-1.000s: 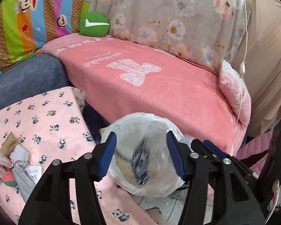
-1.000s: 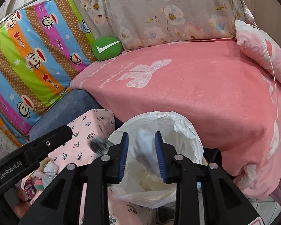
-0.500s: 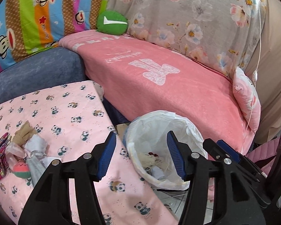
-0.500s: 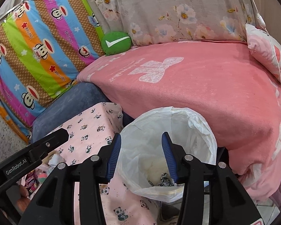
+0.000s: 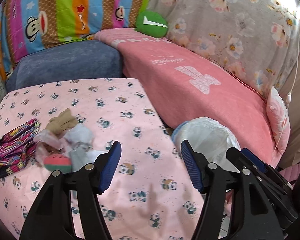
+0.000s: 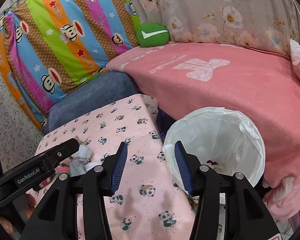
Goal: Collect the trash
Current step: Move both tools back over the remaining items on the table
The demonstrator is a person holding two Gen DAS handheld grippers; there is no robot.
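While both tools hang above the panda-print table cover [image 5: 130,120], each points forward and slightly down toward the sofa. The left gripper [image 5: 151,167] has its blue-padded jaws spread wide with nothing between them, poised over the bare middle of the cover. The right gripper [image 6: 151,167] is likewise parted and empty; its left finger sits over the cover, while its right finger overlaps the near rim of the trash bin [image 6: 256,140] in that view. From the right wrist view, the left tool's black body reaches in from the lower left, and its tip lies near the trash pile [image 5: 56,140]. That pile sits on the left part of the cover, well apart from the bin: a tan crumpled piece [image 5: 62,121] at the back, clear and pale wrappers bunched in the middle, a striped multicoloured wrapper [image 5: 16,148] at the far left whose long axis runs roughly toward the sofa, and a small red and green ball [image 5: 57,163] at the near edge. The bin, lined with a white bag, stands upright off the cover's right edge, against the pink blanket [image 5: 200,92], its mouth facing up; a few scraps show at the bottom. A green cushion [image 5: 151,24] rests at the back of the sofa.
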